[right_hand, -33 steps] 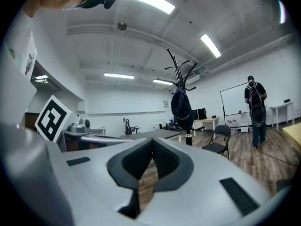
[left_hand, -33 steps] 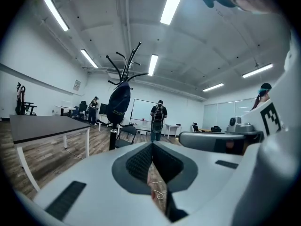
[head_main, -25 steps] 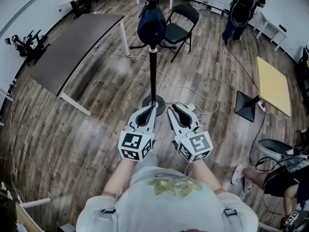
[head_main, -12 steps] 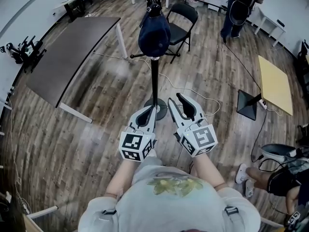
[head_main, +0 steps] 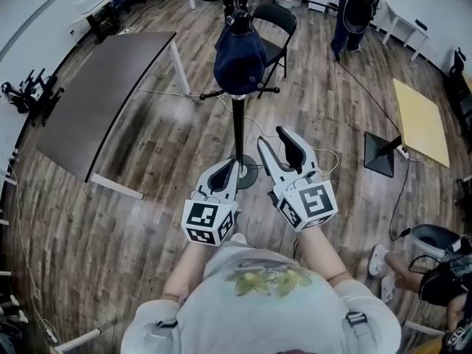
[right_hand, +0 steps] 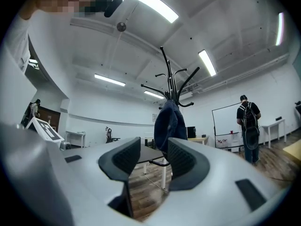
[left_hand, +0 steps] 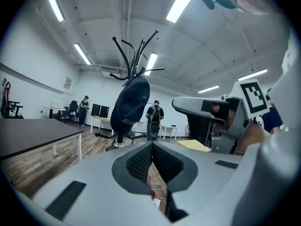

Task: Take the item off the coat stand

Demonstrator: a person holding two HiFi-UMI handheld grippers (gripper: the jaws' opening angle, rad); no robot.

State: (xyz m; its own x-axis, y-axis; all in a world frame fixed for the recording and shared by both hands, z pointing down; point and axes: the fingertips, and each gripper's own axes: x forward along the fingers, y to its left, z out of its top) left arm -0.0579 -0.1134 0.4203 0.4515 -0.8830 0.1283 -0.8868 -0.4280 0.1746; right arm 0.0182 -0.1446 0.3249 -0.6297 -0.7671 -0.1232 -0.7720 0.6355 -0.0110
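Fingers (right_hand: 126, 157) of the right gripper (head_main: 273, 140) stand apart with nothing between them, having just been opening, while the left gripper (head_main: 227, 169) has its fingers (left_hand: 141, 161) pressed together and empty. Both are held out level in front of the person, side by side and short of the coat stand (head_main: 239, 120), the right one slightly higher and further forward in the head view. A dark blue item (head_main: 238, 59) with a line of yellow lettering hangs from the upper part of the stand, below its curved black hooks (left_hand: 135, 55), draped against the pole and well apart from either gripper; the right gripper view frames it directly beyond the open fingers. The stand's round base (head_main: 249, 175) rests on the wood floor (head_main: 147, 220), with a white cable (head_main: 324, 157) trailing past it. A black folding chair (head_main: 277, 22) stands just behind the stand, a dark tabletop (head_main: 96, 102) lies off to the left, and a yellow tabletop (head_main: 420, 120) sits at the right edge. Farther back, a person with a backpack (right_hand: 248, 121) stands facing away.
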